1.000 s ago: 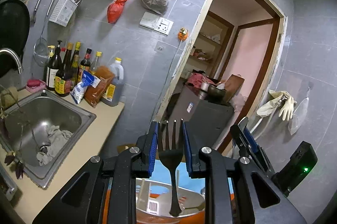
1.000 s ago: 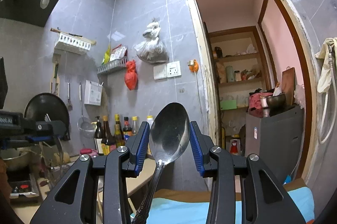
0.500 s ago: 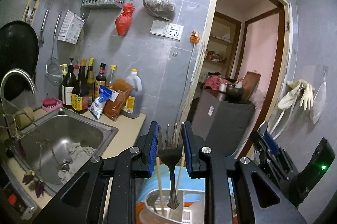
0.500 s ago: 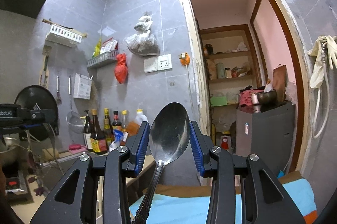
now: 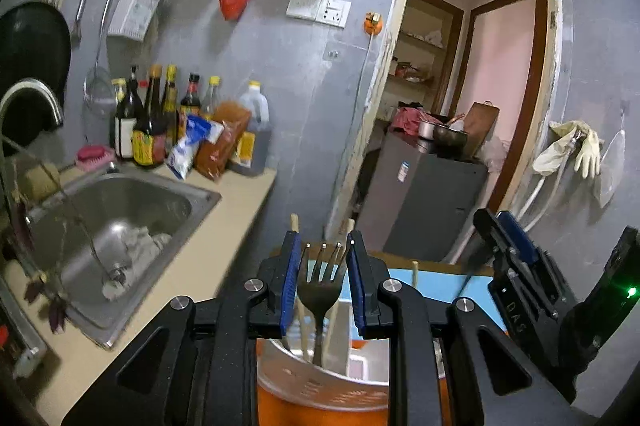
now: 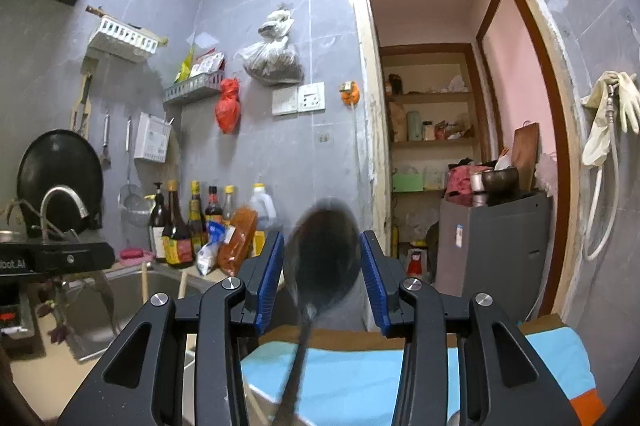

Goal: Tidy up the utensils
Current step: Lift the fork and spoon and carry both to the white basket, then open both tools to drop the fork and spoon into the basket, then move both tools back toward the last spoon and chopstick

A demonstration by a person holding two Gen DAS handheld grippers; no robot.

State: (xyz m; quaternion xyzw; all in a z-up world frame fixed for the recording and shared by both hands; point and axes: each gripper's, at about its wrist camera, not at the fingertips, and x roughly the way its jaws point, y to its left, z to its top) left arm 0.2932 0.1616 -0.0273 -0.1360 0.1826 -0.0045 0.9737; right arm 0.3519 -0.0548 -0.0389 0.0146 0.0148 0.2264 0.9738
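The left gripper (image 5: 323, 280) is clamped on a fork (image 5: 320, 290), tines up, its handle dipping into the metal holder (image 5: 320, 382) among chopsticks (image 5: 302, 310); I'd lower it straight and let go only once it is seated. The right gripper (image 6: 323, 276) pinches a blurred spoon (image 6: 322, 250) by its bowl. Only the left view shows the holder; farther off, the sink (image 5: 120, 202).
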